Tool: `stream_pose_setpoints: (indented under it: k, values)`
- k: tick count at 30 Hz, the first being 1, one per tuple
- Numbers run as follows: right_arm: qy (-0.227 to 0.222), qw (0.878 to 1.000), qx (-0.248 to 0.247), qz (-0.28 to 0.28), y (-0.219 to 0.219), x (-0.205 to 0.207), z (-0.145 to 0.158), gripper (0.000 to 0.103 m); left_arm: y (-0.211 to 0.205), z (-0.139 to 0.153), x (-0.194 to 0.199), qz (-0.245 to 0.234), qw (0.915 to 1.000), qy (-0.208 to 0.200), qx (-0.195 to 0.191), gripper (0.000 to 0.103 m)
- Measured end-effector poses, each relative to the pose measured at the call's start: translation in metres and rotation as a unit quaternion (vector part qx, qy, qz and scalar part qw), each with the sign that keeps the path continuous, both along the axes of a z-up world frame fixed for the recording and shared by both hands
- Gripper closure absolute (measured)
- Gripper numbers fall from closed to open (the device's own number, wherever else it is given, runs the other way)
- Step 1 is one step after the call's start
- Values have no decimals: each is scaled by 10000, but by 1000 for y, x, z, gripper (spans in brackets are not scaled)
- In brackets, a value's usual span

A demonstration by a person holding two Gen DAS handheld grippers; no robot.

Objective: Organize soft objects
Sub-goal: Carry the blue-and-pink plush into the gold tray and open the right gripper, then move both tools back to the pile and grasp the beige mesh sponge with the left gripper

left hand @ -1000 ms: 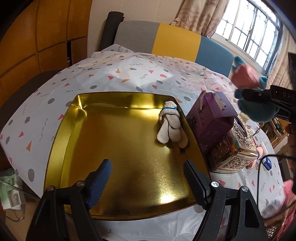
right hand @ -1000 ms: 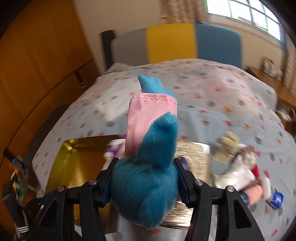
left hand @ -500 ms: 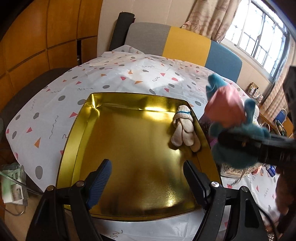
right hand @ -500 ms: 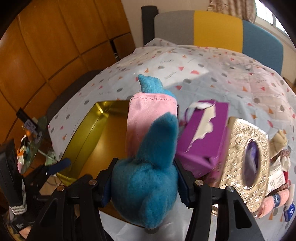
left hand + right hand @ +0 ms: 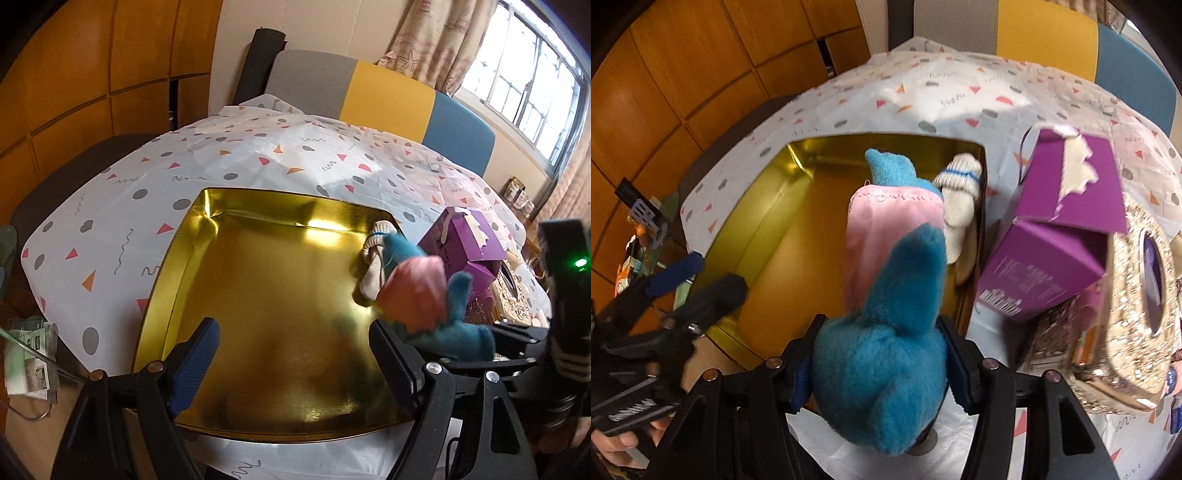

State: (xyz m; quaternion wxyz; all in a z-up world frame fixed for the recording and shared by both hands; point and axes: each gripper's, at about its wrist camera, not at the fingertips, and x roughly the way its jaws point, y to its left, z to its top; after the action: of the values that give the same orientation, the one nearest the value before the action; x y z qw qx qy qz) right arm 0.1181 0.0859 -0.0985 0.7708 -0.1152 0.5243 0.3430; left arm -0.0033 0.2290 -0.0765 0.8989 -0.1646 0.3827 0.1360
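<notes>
My right gripper (image 5: 882, 363) is shut on a blue and pink plush toy (image 5: 886, 317) and holds it above the right edge of the gold tray (image 5: 783, 229). The toy also shows in the left wrist view (image 5: 424, 295), over the tray's right side. A cream knitted soft toy (image 5: 375, 258) with a blue band lies in the tray's far right corner; it also shows in the right wrist view (image 5: 958, 199). My left gripper (image 5: 295, 354) is open and empty, hovering over the near part of the gold tray (image 5: 258, 295).
A purple box (image 5: 1056, 229) and a glittery gold tissue box (image 5: 1137, 295) stand right of the tray on the patterned tablecloth (image 5: 221, 162). A grey, yellow and blue chair (image 5: 369, 88) is behind the table. Papers (image 5: 29, 358) lie lower left.
My right gripper has carried the plush toy leftward and lower, from beside the purple box to over the tray's right edge. The left gripper stayed open over the tray.
</notes>
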Motion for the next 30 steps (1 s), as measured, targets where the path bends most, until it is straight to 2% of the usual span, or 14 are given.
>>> stream_pose_setpoints:
  k: [6, 11, 15, 24, 27, 30]
  values:
    - [-27, 9998, -115, -128, 5, 4, -14, 36, 7, -4, -3, 86, 9999, 37, -40, 19]
    - [-178, 9996, -165, -127, 4, 1, -9, 35, 6, -3, -5, 102, 9999, 4, -20, 19]
    - [-276, 9994, 9, -200, -4, -4, 5, 34, 3, 1, -5, 62, 10000, -30, 40, 19]
    - [-1128, 9934, 110, -187, -25, -30, 46, 34, -6, 13, -8, -22, 9996, -192, 211, 17]
    - [-1365, 9900, 40, -357, -37, -32, 51, 34, -10, 17, -9, -71, 9993, -234, 294, 17]
    - [-1409, 9883, 126, -575, -55, -29, 54, 34, -16, 20, -9, -159, 9989, -263, 364, 17]
